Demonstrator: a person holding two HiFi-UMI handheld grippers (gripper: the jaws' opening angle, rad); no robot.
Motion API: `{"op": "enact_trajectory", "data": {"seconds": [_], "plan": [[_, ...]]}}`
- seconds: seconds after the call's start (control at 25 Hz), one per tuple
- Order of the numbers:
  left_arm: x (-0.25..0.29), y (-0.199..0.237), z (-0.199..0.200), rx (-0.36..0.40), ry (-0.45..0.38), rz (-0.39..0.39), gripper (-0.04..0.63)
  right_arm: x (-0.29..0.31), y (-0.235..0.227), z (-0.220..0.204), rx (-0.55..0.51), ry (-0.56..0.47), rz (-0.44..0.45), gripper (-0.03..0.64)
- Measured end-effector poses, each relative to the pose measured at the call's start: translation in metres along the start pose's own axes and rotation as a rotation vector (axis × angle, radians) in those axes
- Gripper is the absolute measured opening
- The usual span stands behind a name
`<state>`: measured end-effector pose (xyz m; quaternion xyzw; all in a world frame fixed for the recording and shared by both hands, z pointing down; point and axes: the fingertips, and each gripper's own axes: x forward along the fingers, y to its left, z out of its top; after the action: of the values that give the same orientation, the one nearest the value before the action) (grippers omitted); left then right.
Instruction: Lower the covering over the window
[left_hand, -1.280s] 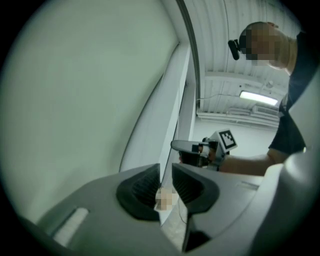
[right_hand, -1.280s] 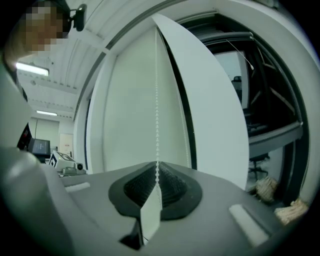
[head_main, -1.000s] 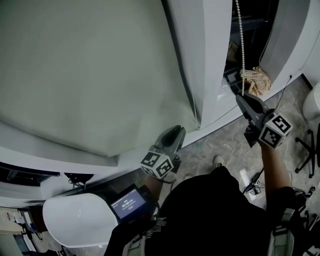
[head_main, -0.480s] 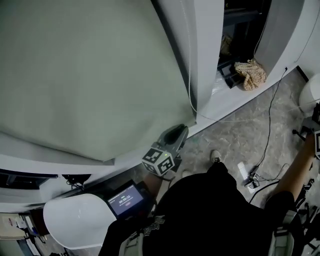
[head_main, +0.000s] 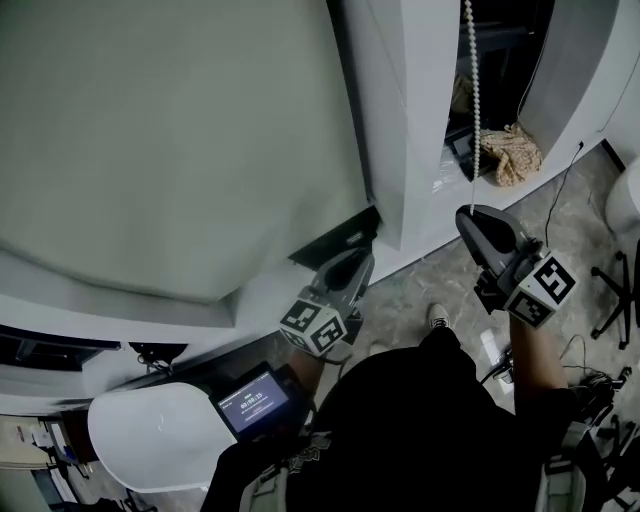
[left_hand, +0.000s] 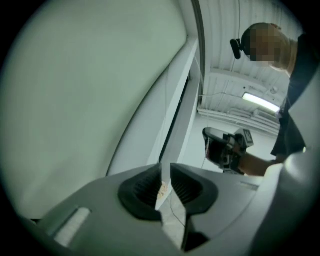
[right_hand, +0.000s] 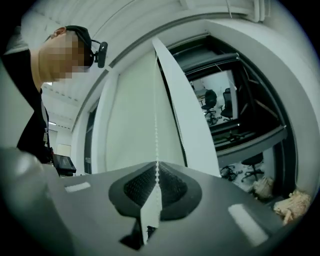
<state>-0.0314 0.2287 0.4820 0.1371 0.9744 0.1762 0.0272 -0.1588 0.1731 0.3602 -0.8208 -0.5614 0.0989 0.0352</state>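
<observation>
Where the roller shade (head_main: 180, 140) hangs: it covers the large pane at left. Its lower edge lies close above the white sill (head_main: 150, 312), and a dark gap (head_main: 335, 238) shows at its lower right corner.
Bead chain (head_main: 470, 90): hangs straight down to the right of the shade, beyond the white frame post (head_main: 420, 120).
Right gripper (right_hand: 156, 165): its fingers are pressed together on the bead chain, which rises from between them.
Left gripper (left_hand: 166, 167): sits at the shade's lower right corner. Its fingers have just been closing and stand a narrow slit apart; nothing can be made out pinched in the slit.
In the way: the frame post stands between the two grippers.
Ledge: a crumpled beige cloth (head_main: 515, 155) lies behind the chain.
Floor (head_main: 440, 280): grey and mottled, with a black cable (head_main: 560, 190) trailing down to it and an office chair base (head_main: 615, 290) at the right edge.
Screen (head_main: 255, 400): a lit display at the person's waist, its writing too small to read.
Beside the screen: a white rounded thing (head_main: 150, 435) whose kind cannot be told.
</observation>
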Motion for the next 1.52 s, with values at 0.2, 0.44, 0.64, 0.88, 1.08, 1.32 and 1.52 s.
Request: {"op": "enact_trajectory", "data": {"seconds": [0.2,0.44,0.64,0.88,1.08,1.32,1.52], "plan": [[-0.015,0.008,0.045,0.055,-0.106,0.025,0.055,0.037,0.034,-0.022,-0.051,0.069,0.097,0.012],[-0.033,0.014,0.100,0.084,-0.210,0.096,0.055,0.078,0.073,-0.075,-0.076,0.206,0.197,0.011],[-0.016,-0.027,0.133,0.163,-0.262,-0.039,0.064,0.087,0.077,-0.142,-0.008,0.305,0.196,0.011],[0.015,-0.061,0.170,0.250,-0.343,-0.119,0.118,0.091,0.083,-0.144,-0.054,0.322,0.206,0.011],[0.041,-0.076,0.194,0.259,-0.378,-0.156,0.118,0.086,0.080,-0.145,-0.099,0.323,0.181,0.012],[0.053,-0.067,0.204,0.255,-0.391,-0.129,0.002,0.084,0.088,-0.144,-0.085,0.326,0.198,0.012],[0.057,-0.059,0.189,0.254,-0.282,-0.133,-0.002,0.074,0.068,-0.145,-0.009,0.318,0.150,0.012]]}}
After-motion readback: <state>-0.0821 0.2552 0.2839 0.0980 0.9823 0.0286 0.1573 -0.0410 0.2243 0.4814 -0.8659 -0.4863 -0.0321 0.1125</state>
